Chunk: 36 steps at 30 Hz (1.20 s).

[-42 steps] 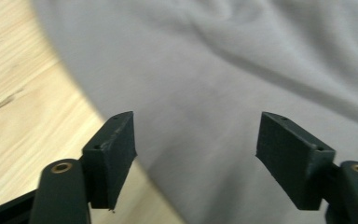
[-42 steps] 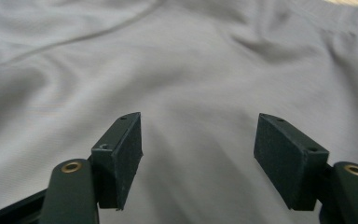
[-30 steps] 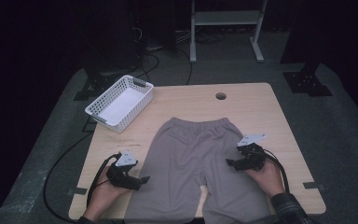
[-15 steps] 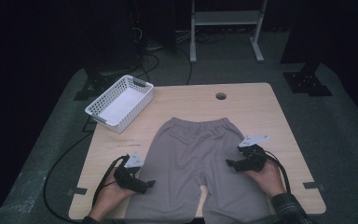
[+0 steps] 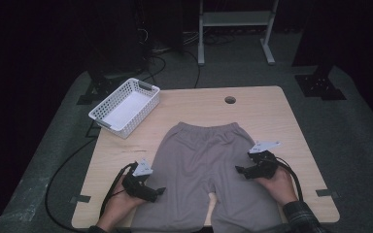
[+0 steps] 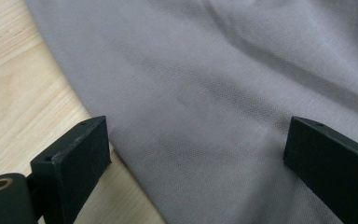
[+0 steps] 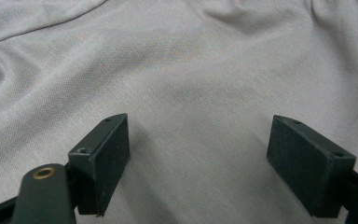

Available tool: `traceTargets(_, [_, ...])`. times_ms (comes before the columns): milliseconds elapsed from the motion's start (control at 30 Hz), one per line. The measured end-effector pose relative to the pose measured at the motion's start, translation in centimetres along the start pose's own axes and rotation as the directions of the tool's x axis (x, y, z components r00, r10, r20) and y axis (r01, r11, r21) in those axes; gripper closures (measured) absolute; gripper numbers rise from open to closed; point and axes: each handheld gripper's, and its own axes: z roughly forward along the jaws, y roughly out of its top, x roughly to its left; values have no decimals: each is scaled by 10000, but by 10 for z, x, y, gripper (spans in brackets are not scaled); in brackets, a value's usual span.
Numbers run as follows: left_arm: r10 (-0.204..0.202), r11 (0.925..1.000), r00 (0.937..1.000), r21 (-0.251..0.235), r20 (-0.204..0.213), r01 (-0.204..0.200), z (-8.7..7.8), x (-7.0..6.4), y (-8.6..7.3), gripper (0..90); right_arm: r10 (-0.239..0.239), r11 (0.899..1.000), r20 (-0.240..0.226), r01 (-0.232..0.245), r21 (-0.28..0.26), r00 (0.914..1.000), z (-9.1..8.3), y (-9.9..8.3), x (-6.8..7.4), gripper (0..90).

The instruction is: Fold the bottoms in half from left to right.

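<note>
Grey shorts (image 5: pixel 209 160) lie flat on the wooden table (image 5: pixel 272 116), waistband toward the far side, legs toward the person. My left gripper (image 5: pixel 159 192) is open at the outer edge of the left leg; in the left gripper view (image 6: pixel 196 158) the cloth edge (image 6: pixel 205 93) runs between its jaws, over bare wood (image 6: pixel 23 93). My right gripper (image 5: pixel 239 170) is open over the right leg, close above the grey fabric (image 7: pixel 191 70) with nothing pinched between its jaws (image 7: pixel 198 158).
A white plastic basket (image 5: pixel 125 107) sits at the table's far left corner. A round cable hole (image 5: pixel 230 100) is near the far edge. Black cables trail off the left side to the floor. A white metal stand (image 5: pixel 235 29) is beyond the table.
My left gripper has slid toward the near edge and inward, onto the outer edge of the left leg. The right gripper has barely moved.
</note>
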Motion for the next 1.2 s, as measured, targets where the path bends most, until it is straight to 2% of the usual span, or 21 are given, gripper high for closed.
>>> traceTargets(100, [76, 10000, 9999, -9, 124, -76, 0, -2, 0, 61, 15, 10000, 4, -15, 11, 10000, 0, 0, 0, 202])
traceTargets(267, [72, 9999, 10000, -125, 50, -71, 1, -5, 1, 72, -17, 10000, 9, 17, -17, 10000, 0, 0, 0, 202])
traceTargets(433, [280, 9992, 9993, -281, 261, -273, -1, -9, 4, 271, -10, 10000, 1, 10, -30, 10000, 0, 0, 0, 202])
traceTargets(567, [394, 9989, 9984, -274, 394, -383, -3, -9, 5, 515, -13, 10000, 7, 13, -36, 10000, 0, 0, 0, 202])
traceTargets(700, [263, 9994, 9983, -234, 528, -250, -4, -8, 7, 707, -11, 10000, 5, 11, -46, 10000, 0, -1, 0, 202])
traceTargets(800, [56, 9998, 9968, -190, 791, -41, -4, -6, 7, 843, -16, 10000, 6, 16, -52, 10000, 0, -1, 0, 202])
traceTargets(933, [-127, 9999, 9964, -34, 840, 130, -5, -5, 9, 870, -13, 10000, 7, 13, -49, 10000, 0, -1, 0, 202])
traceTargets(1067, [-318, 9964, 9931, -748, 1126, 403, -13, -3, 14, 870, 11, 10000, 8, -11, -69, 10000, 0, -1, 0, 202])
traceTargets(1133, [-249, 9892, 9894, -1396, 1432, 451, -19, -6, 21, 870, 16, 10000, 10, -16, -74, 10000, 0, -1, 0, 202])
traceTargets(1200, [-100, 9826, 9874, -1816, 1582, 390, -21, -11, 29, 869, 24, 10000, 14, -24, -76, 10000, 0, -1, 0, 202])
